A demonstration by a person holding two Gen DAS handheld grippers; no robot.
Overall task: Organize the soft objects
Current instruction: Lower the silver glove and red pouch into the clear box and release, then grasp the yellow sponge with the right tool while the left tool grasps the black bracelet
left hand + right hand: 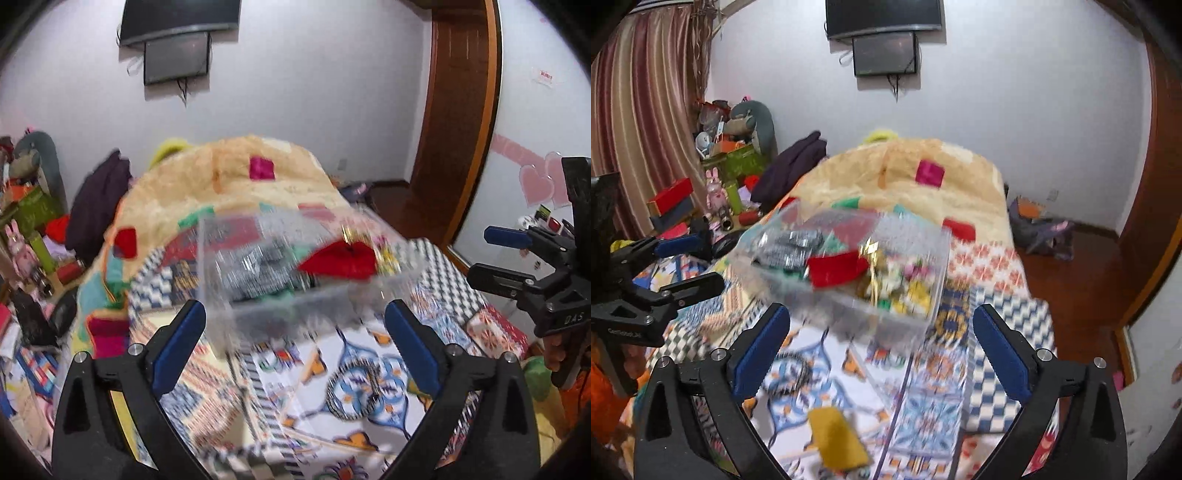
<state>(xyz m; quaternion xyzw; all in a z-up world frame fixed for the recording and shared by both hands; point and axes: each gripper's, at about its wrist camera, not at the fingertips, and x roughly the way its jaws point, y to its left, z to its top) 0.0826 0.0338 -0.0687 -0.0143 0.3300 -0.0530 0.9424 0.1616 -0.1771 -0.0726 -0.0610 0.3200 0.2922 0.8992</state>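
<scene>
Right now we are holding both grippers over the patterned bedspread (997, 314), and both are standing released with nothing between their blue pads: the left gripper (295, 347) and the right gripper (881, 350) are each showing a wide gap. The clear plastic box (846, 273) is sitting on the bed ahead of us, already holding a red fabric piece (836, 271), some grey striped cloth and small yellowish bits. A mustard-yellow soft piece (836, 439) is lying loose on the bedspread just below the right gripper, apart from the box. Both views are blurring, so we are judging the edges poorly. We are risking a pinch of the bedspread along with the thin yellow piece, dragging the cover. We are also risking a knock against the light box, tipping its contents, or a clash between the two grippers, which are working close together.
</scene>
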